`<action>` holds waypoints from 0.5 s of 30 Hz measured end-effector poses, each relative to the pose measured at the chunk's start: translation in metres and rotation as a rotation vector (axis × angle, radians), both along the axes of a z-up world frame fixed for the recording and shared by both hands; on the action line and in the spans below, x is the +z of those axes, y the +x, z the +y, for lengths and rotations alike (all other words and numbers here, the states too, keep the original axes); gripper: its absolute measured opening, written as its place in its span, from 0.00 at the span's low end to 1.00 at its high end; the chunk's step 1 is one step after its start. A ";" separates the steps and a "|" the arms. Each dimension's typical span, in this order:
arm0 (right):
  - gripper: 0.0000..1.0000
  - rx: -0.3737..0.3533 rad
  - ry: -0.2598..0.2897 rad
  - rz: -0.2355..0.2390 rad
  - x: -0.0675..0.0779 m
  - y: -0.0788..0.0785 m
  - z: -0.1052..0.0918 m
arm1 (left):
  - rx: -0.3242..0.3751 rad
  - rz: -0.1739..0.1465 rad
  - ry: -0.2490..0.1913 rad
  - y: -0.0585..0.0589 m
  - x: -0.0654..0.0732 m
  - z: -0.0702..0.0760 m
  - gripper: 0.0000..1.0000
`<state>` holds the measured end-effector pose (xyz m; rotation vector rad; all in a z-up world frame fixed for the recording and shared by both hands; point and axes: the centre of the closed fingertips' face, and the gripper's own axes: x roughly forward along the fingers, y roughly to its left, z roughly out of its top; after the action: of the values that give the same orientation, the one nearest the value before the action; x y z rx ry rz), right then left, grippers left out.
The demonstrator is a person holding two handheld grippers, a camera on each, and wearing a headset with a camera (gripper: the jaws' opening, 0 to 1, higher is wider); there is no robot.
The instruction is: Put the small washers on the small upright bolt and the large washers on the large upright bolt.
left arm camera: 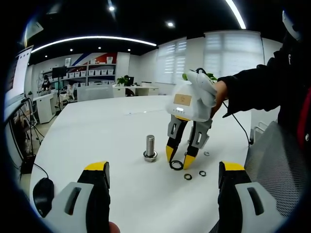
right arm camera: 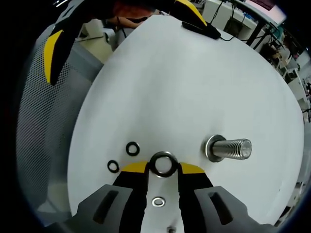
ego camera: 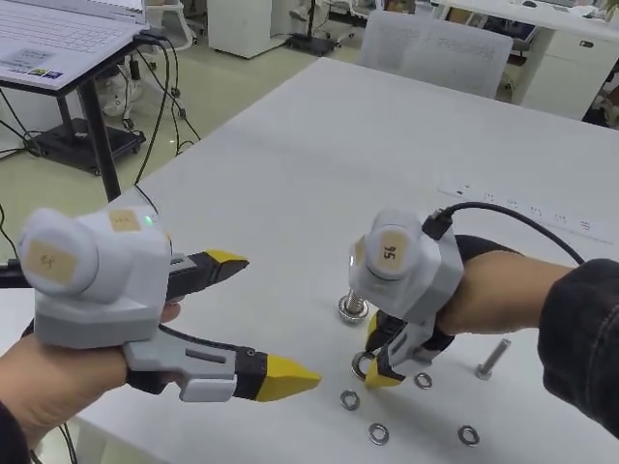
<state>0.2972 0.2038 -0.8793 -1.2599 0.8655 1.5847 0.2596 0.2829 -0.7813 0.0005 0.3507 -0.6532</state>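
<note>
The large upright bolt [ego camera: 353, 307] [left arm camera: 150, 147] [right arm camera: 228, 148] stands mid-table with one washer at its base. My right gripper [ego camera: 373, 365] [left arm camera: 177, 158] [right arm camera: 163, 168] points down just beside it, shut on a large washer [ego camera: 363, 365] [left arm camera: 176, 165] [right arm camera: 163, 164] low over the table. Several loose washers [ego camera: 349, 399] [left arm camera: 187, 176] [right arm camera: 132, 148] lie around it. The small bolt [ego camera: 491, 359] is to the right. My left gripper [ego camera: 261, 319] [left arm camera: 164, 170] hangs open and empty at the table's near left.
A laptop [ego camera: 58, 39] sits on a side stand at the far left with cables hanging. A chair [ego camera: 435, 48] stands at the table's far end. A power strip [ego camera: 542, 208] lies at the right. The table's near edge [ego camera: 193, 440] runs just below the left gripper.
</note>
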 end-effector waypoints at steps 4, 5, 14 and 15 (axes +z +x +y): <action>0.25 0.001 -0.003 -0.003 0.000 0.000 0.000 | 0.003 0.000 0.003 0.001 0.000 0.001 0.93; 0.24 0.000 -0.004 -0.004 0.000 0.000 0.000 | 0.002 0.000 0.003 0.001 -0.001 0.001 0.93; 0.24 -0.028 -0.001 -0.002 0.000 -0.001 0.000 | 0.006 0.003 0.008 0.003 -0.003 0.002 0.93; 0.24 -0.022 -0.004 -0.006 0.000 -0.001 0.000 | 0.007 0.003 0.009 0.003 -0.003 0.002 0.93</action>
<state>0.2963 0.2036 -0.8792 -1.2535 0.8764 1.5615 0.2627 0.2849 -0.7847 0.0071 0.3566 -0.6447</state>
